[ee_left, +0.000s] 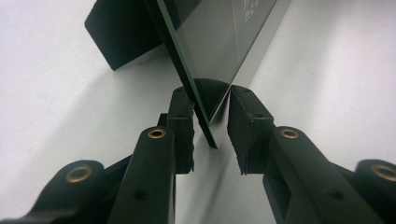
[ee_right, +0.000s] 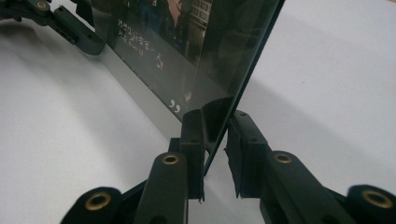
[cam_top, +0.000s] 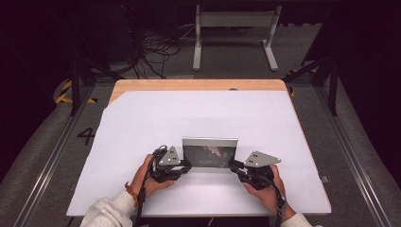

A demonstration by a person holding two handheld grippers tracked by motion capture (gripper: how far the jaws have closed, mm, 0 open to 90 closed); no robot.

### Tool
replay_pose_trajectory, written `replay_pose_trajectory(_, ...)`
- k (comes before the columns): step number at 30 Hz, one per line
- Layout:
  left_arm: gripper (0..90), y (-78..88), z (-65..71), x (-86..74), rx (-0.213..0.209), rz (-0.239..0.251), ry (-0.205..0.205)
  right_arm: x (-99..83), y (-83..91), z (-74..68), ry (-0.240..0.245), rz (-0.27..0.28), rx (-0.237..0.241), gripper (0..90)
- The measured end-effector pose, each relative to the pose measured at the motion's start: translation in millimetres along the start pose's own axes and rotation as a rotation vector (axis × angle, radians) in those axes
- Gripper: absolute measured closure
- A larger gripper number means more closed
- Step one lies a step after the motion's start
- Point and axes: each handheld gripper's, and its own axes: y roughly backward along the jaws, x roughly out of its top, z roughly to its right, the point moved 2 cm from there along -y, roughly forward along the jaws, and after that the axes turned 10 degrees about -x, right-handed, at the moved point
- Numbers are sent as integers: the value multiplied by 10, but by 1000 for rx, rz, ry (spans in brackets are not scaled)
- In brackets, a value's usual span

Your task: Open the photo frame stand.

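Table (cam_top: 142,99) with a big white sheet (cam_top: 198,113) over it, wood showing along the far edge. Picture frame (cam_top: 210,153) stands upright in the lower middle of the high view, glass front, dark photo with small white print, pale border along the bottom.

Left tool (cam_top: 185,166) at the frame's lower left corner, right tool (cam_top: 233,165) at its lower right corner. In the left gripper view the left tool (ee_left: 211,122) has its jaws narrow around the thin glass edge, one pad near or on it, a sliver of gap on the other side; hard to call it a firm clamp. In the right gripper view the right tool (ee_right: 216,135) looks the same: jaws narrow, the pane's edge between them, contact on one side, cannot tell on the other.

Handling guess: stiff, flat, fairly light, but glass so fragile and slippery on the faces. Best taken at the lower corners or the border, squeezed gently, both sides kept level so it doesn't twist or tip.

Around it: dark stand piece (ee_left: 122,32) behind the frame in the upper left of the left gripper view. Nothing else on the sheet near it. Off the table, a grey metal rack (cam_top: 235,35) and loose cables (cam_top: 153,49) on the floor at top, well apart.
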Motion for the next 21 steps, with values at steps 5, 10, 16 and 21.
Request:
replay_pose_trajectory(5, 710, -4, -21, 1, -3, 6, 3, 5, -1, 7, 4, -1, 5, 773)
replay_pose_trajectory(10, 717, 14, -16, -7, 3, 7, 6, 11, 10, 5, 18, -3, -1, 764)
replay_pose_trajectory(16, 718, 135, -8, -23, 10, 32, 4, 27, 37, 4, 30, -4, -1, 733)
replay_pose_trajectory(21, 710, 209, 35, -46, 25, 28, -11, 48, 74, -9, 47, -4, 0, 685)
